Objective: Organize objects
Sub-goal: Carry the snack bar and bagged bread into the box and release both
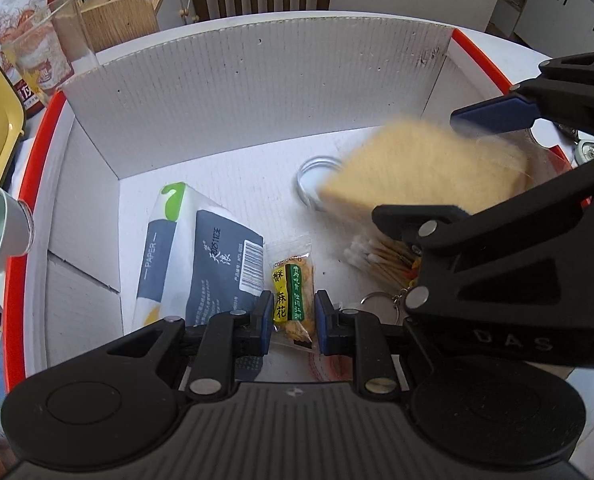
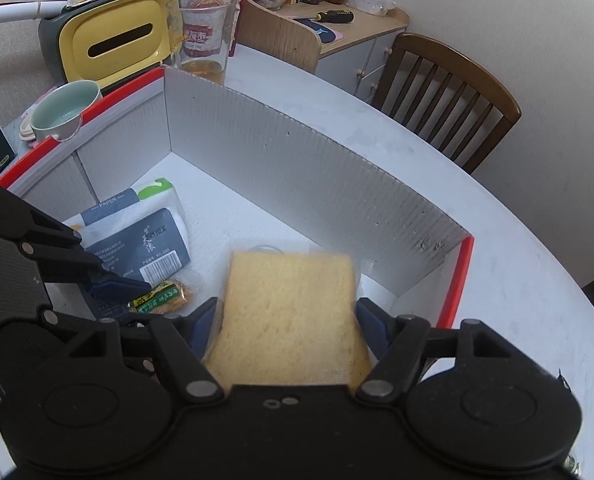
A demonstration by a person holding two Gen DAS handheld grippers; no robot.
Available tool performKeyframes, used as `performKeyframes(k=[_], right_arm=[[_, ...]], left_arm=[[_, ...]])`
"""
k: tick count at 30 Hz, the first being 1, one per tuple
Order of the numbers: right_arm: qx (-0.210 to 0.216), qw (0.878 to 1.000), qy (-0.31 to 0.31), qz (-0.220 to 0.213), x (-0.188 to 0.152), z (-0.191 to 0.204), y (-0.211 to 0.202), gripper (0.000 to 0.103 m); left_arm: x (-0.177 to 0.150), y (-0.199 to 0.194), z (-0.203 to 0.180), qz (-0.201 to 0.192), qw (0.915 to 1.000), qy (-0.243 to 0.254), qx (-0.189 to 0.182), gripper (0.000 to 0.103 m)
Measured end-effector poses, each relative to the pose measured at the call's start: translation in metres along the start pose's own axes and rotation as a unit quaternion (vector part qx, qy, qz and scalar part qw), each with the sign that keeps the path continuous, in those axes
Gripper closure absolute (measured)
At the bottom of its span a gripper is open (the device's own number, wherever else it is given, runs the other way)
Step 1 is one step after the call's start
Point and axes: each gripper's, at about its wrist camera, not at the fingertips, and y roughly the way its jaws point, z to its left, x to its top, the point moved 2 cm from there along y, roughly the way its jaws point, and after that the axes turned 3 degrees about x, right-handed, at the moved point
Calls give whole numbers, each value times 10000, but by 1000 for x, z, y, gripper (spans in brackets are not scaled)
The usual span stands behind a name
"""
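Inside the white box (image 2: pixel 297 168), the right gripper (image 2: pixel 285 320) is clasping a yellow sponge (image 2: pixel 289 312) between its pads, while the left gripper (image 1: pixel 293 320) is pinching a snack packet (image 1: pixel 293 300) beside the tissue pack (image 1: pixel 201 256).

Box floor, far half: bare, I see passage there along the back wall (image 1: pixel 257 92).
Near half: crowded by tissue pack (image 1: pixel 201 256), snack packet (image 1: pixel 293 300), cotton swabs (image 1: pixel 381 256).
Left rim: cup (image 2: pixel 63 110) overhangs.
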Motion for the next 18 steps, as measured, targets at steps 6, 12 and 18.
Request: performKeyframes(k=[6, 12, 18], right_arm=[[53, 9998, 136, -95, 1, -5, -6, 28], [228, 9983, 492, -198, 2, -14, -19, 27], [389, 9961, 724, -315, 1, -24, -37, 26]], left_arm=[[-5, -3, 3, -55, 9999, -154, -33, 83], [-10, -6, 4, -58, 9997, -256, -16, 83], [-11, -17, 6, -191, 9992, -362, -5, 83]])
